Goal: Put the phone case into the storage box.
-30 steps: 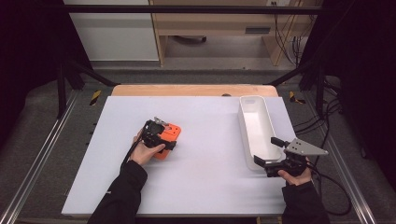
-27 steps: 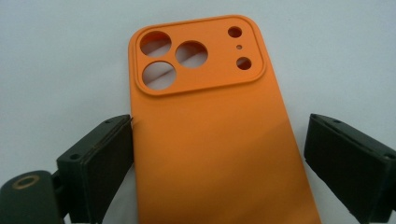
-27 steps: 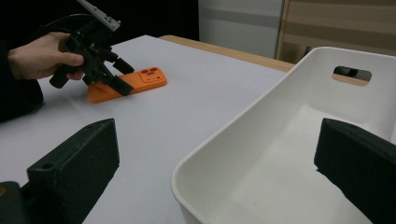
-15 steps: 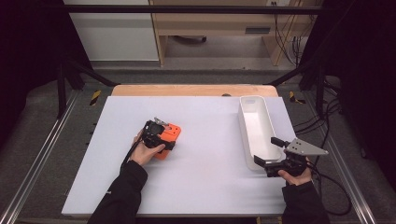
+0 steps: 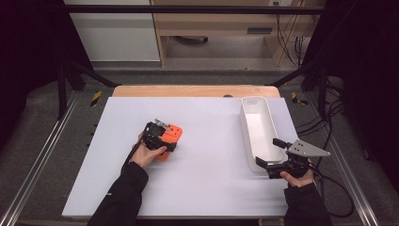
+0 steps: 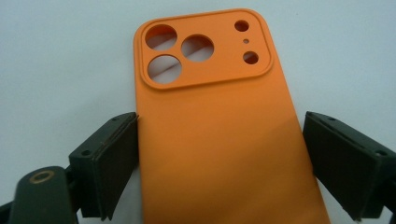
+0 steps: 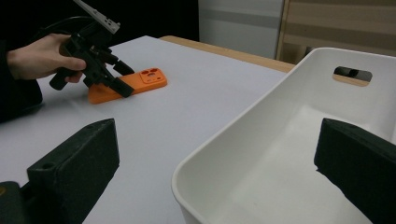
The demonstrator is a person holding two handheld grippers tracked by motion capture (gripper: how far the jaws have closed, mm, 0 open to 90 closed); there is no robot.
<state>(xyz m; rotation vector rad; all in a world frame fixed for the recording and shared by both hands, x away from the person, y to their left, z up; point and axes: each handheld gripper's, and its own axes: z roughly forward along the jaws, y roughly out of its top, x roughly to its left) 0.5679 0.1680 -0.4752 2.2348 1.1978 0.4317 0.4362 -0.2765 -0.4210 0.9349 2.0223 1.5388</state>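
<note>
Matt plastics on a smooth pale tabletop

The orange phone case [image 6: 219,135] looks like soft, matt silicone, smooth all over. The white bin [image 7: 299,154] at the tabletop's right edge is glossy moulded plastic. The tabletop [image 5: 207,188] is smooth, matt white board, with bare pale wood [image 5: 188,91] along its far edge. The left gripper [image 6: 219,163] has dull, finely grained black plastic pads.

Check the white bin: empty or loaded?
Empty, as far as visible. The white bin shows bare floor and walls in the right gripper view, and the high view shows nothing inside either. The orange phone case lies out on the table.
</note>
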